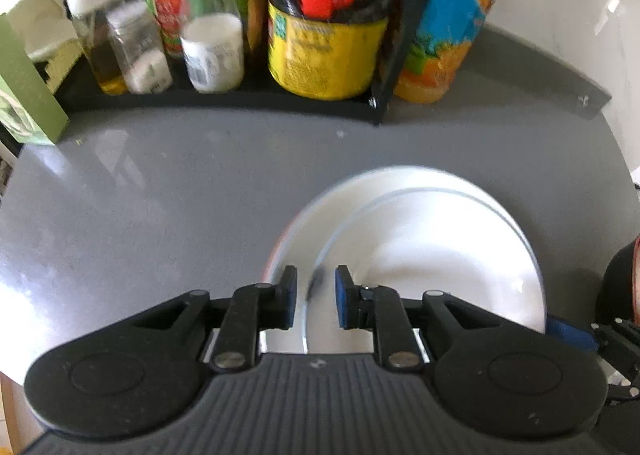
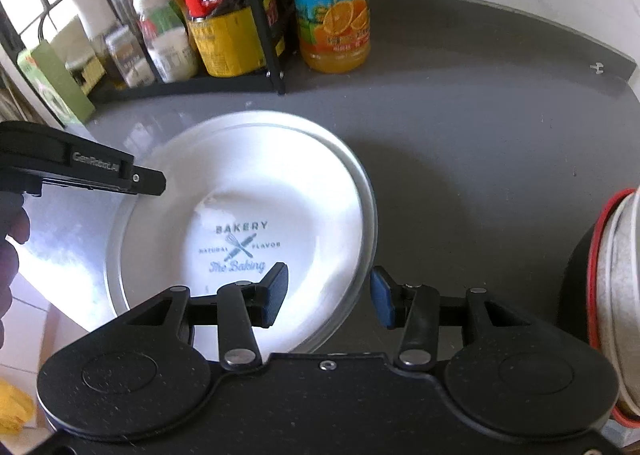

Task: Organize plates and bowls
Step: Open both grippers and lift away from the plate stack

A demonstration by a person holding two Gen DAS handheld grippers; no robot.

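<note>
The white bakery-print plate (image 2: 240,215) sat nested on a slightly larger white plate (image 2: 366,191), the pair lying flat on the grey table (image 2: 460,143), in front of the black condiment rack (image 2: 264,35) and the orange juice bottle (image 2: 332,3). The right hand-held gripper (image 2: 328,297) had its jaws spread wide, astride the near right rim of the stack: the left pad hung over the printed plate's face, the right pad outside the rim above bare table. No pad seemed to touch the rim, though the height above it could not be judged. So the plates lay straight ahead and a little left of that gripper. The left hand-held gripper (image 1: 316,295) stood at the stack's opposite rim, jaws narrowly parted with the top plate's rim line running up between them, gripping nothing; the plates (image 1: 420,239) lay ahead and to its right. Being round, the plates offered no long axis; only the rim counted. Both grippers were close, the left looking better lined up to pinch. At the far right edge stood a stack of bowls with a red rim (image 2: 612,295), well apart from the plates
</note>
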